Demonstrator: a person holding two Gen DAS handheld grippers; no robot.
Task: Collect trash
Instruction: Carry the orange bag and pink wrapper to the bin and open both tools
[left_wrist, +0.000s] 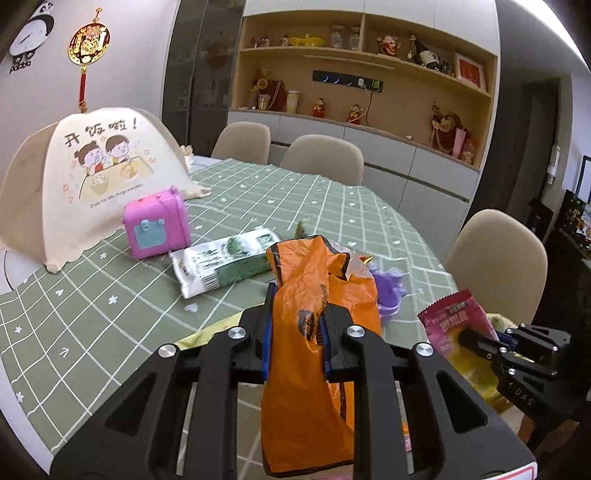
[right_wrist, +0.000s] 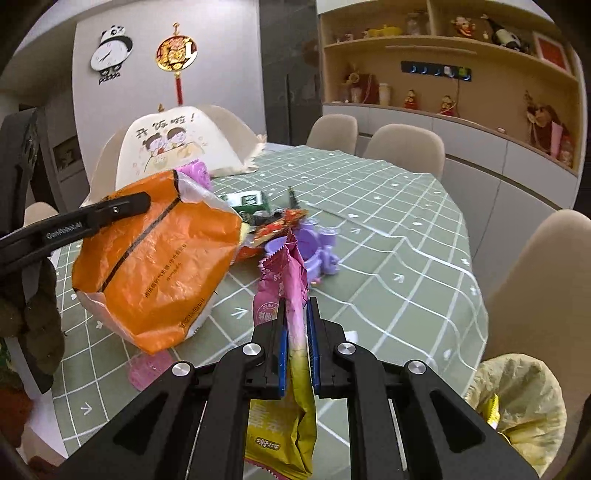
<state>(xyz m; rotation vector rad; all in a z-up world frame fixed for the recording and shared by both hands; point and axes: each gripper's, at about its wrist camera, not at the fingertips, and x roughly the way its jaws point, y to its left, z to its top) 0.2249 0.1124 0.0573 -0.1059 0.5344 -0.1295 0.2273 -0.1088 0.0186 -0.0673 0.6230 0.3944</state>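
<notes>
My left gripper is shut on a crumpled orange plastic bag, which hangs between its blue pads above the table; the same orange bag shows in the right wrist view under the left gripper. My right gripper is shut on a pink and yellow snack wrapper. That wrapper and the right gripper appear low on the right in the left wrist view. A bin lined with a yellow bag stands beside the table at lower right.
On the green checked tablecloth lie a green and white packet, a pink toy box, a purple toy, a red wrapper and a cloth food cover. Beige chairs ring the table.
</notes>
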